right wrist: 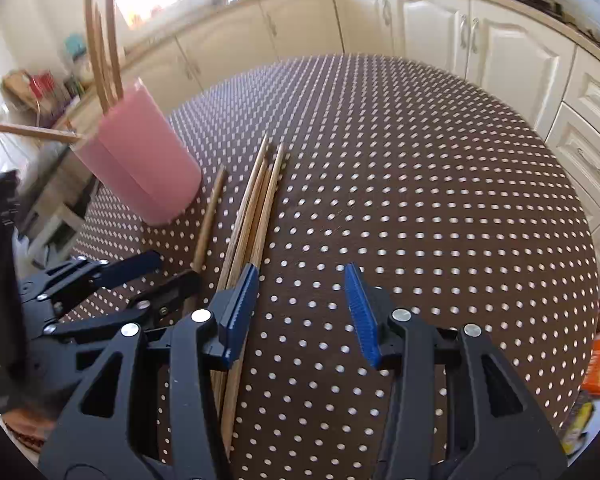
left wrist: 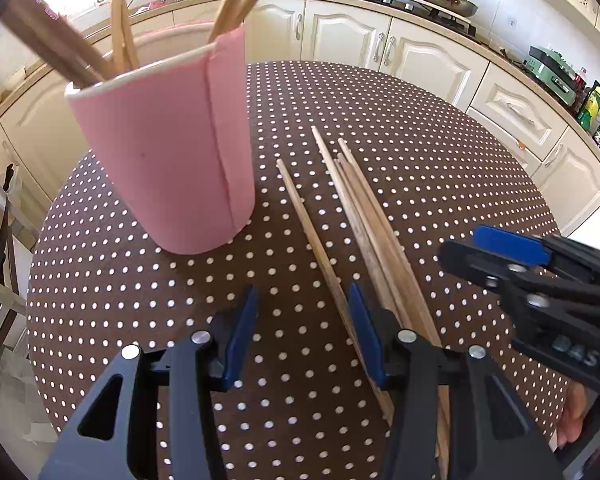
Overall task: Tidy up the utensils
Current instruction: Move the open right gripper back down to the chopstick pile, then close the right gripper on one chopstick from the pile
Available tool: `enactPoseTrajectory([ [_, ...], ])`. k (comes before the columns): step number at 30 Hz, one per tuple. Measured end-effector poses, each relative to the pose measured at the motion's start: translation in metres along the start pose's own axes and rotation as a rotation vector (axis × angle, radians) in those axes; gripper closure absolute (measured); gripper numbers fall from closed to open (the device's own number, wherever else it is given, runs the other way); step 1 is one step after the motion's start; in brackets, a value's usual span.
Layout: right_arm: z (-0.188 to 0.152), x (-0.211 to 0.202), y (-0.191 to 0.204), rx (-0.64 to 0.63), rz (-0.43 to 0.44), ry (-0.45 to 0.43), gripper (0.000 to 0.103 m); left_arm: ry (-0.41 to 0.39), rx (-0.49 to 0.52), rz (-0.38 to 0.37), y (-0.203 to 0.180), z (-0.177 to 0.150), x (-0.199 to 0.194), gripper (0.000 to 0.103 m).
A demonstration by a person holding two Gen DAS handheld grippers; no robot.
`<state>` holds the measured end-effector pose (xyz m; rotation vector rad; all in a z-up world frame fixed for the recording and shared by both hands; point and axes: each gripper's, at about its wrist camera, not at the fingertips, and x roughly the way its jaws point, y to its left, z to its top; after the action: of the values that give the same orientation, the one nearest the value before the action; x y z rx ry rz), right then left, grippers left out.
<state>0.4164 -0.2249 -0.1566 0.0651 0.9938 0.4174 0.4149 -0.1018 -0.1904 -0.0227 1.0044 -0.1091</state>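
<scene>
Round polka-dot table (left wrist: 440, 128) before cream cabinets (left wrist: 340, 36) | pink cup (left wrist: 172, 160) upright at left, holding chopsticks | loose chopsticks (left wrist: 364, 216) flat on cloth just right of cup | left gripper (left wrist: 302, 336) half open, empty, one stick passing under its right finger | right gripper (right wrist: 300, 312) half open, empty, just right of bundle.
</scene>
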Motion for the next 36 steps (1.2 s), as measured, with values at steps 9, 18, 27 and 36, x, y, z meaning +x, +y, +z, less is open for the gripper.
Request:
enactPoseTrajectory([
  [9,0.012,0.024,0.022,-0.054,-0.105,0.084,0.068,0.004,0.002,-0.021,0.014,-0.008,-0.004,0.056],
  [18,0.028,0.037,0.037,-0.077,-0.121,0.149,0.070,0.006,0.022,-0.036,0.018,-0.010,-0.007,0.056],
  [27,0.034,0.035,0.049,-0.085,-0.118,0.160,0.070,0.008,0.031,-0.053,0.022,-0.011,-0.007,0.056],
  [36,0.043,0.051,0.066,-0.129,-0.149,0.208,0.084,0.037,0.037,-0.041,0.021,-0.002,-0.007,0.056],
])
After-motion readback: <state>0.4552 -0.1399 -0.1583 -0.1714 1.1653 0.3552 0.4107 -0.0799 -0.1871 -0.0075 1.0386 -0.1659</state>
